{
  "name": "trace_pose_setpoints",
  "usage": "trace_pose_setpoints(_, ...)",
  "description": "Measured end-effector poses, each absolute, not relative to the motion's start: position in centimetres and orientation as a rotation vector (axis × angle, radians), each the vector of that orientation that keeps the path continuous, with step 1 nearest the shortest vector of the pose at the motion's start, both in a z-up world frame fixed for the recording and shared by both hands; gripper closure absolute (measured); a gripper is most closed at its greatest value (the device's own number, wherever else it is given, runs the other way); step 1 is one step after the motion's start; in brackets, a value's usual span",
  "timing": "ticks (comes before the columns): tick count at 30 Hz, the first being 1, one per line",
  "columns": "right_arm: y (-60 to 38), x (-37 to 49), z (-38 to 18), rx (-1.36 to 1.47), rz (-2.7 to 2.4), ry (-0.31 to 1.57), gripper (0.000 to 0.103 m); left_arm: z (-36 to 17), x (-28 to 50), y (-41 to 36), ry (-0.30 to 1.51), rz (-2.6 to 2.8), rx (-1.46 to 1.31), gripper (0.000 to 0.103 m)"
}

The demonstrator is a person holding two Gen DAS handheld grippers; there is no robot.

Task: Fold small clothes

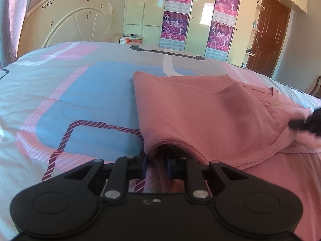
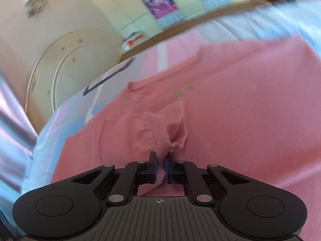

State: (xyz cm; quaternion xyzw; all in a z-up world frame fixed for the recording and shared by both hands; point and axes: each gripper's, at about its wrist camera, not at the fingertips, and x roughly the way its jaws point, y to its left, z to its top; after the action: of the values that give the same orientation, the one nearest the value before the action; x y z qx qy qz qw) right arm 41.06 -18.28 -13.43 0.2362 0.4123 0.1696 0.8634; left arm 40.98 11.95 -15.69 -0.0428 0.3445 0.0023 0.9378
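Garment: pink knit top (image 1: 210, 116) lies on the bed (image 1: 60, 92), on the patterned bedspread, partly folded; I see a straight folded edge along its left side and the ribbed hem facing my left camera.
Neckline: the collar with small buttons (image 1: 275, 104) shows toward the right of the left wrist view; in the right wrist view the collar notch (image 2: 136, 88) sits ahead of the claw, with small greenish marks just beside it.
Left claw: my left claw (image 1: 156, 164) is at the hem; the fingers reach under the raised ribbed edge, with a strip of pink fabric between them. The tips are hidden by the cloth, so I cannot tell whether they pinch it or stand apart.
Right claw: my right claw (image 2: 159, 168) is closed on a bunched piece of the same pink top; ribbed fabric is squeezed between the blue pads (image 2: 154, 170) and puckers up just ahead of them. In the left wrist view it appears as a dark blurred shape (image 1: 307, 122) at the right edge, on the garment.
Bed: curved cream headboard (image 1: 70, 20) at the far end.
Background: pale wardrobe doors with purple posters (image 1: 176, 10), a brown door (image 1: 268, 34) to the right.
Sharpness: right wrist view is motion-blurred, so far detail is unclear.
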Motion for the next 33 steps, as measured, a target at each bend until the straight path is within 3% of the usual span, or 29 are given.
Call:
trace_pose_setpoints(5,-17.5,37.3,-5.6,0.292,0.45,0.553,0.097,-15.7,40.7,12.0,0.697,0.006,-0.09,0.086)
trace_pose_setpoints(8,-19.0,35.0,-4.6,0.209,0.398,0.406,0.097,-15.7,40.6,12.0,0.694,0.006,-0.092,0.086)
trace_pose_setpoints(11,-20.8,37.1,-9.4,0.218,0.303,0.639,0.097,-15.7,40.6,12.0,0.695,0.006,-0.095,0.086)
trace_pose_setpoints(25,-24.3,36.5,-14.1,0.364,0.244,0.788,0.096,-15.2,40.3,12.2,0.71,0.002,-0.075,0.087)
trace_pose_setpoints(26,-24.8,36.5,-14.3,0.412,0.243,0.795,0.093,-15.3,40.2,12.1,0.71,0.003,-0.068,0.087)
trace_pose_setpoints(28,-25.5,36.8,-14.3,0.477,0.239,0.807,0.063,-15.2,40.3,12.0,0.709,0.001,-0.066,0.087)
trace_pose_setpoints(29,-25.9,37.0,-14.4,0.5,0.231,0.807,0.062,-15.2,40.3,12.0,0.709,-0.001,-0.07,0.087)
trace_pose_setpoints(30,-26.1,37.2,-14.5,0.525,0.233,0.81,0.064,-15.2,40.3,12.1,0.709,-0.004,-0.074,0.088)
trace_pose_setpoints(31,-26.3,37.4,-14.6,0.538,0.237,0.815,0.099,-15.2,40.3,12.1,0.708,-0.01,-0.075,0.092)
trace_pose_setpoints(33,-26.3,37.8,-14.5,0.509,0.242,0.829,0.098,-15.0,40.1,12.0,0.698,-0.016,-0.068,0.094)
